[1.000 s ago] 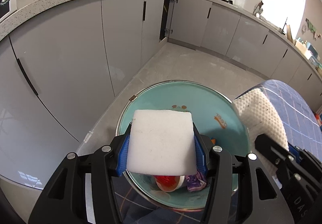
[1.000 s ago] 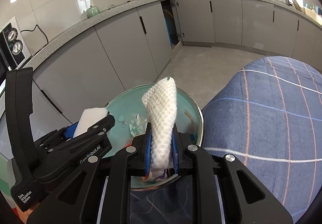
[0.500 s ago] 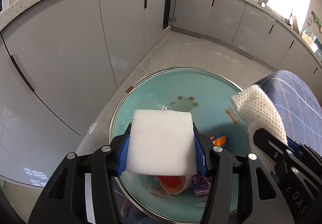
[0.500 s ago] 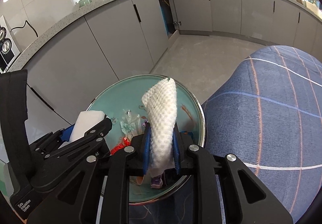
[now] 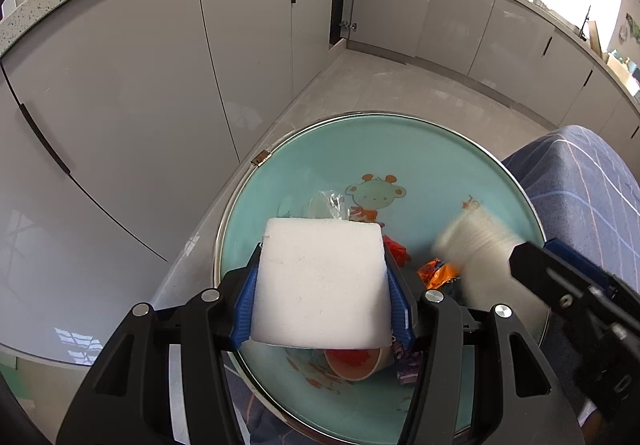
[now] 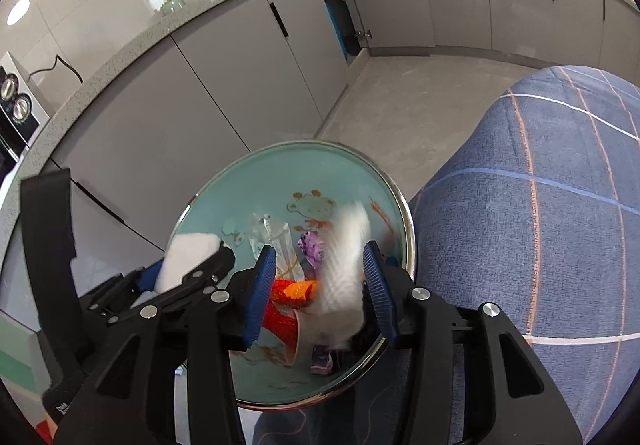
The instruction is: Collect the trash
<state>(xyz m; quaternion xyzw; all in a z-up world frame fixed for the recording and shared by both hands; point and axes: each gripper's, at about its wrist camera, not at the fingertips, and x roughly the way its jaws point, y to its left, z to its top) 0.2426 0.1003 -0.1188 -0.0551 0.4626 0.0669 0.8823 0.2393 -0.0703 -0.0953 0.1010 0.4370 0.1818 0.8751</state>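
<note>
As the right gripper [image 6: 318, 285] has just been opening, the white foam net [image 6: 344, 269] drops blurred between its parted jaws toward the teal basin's [image 6: 280, 173] right edge; the left gripper [image 5: 322, 295] clamps the white foam block [image 5: 320, 285] above it, awaiting release.

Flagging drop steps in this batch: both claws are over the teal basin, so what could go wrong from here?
1. The white foam net, blurred between the right claw's just-opened jaws, sits near the teal basin's rim and may bounce out.
2. The white foam block in the left claw is light and could land outside.
</note>
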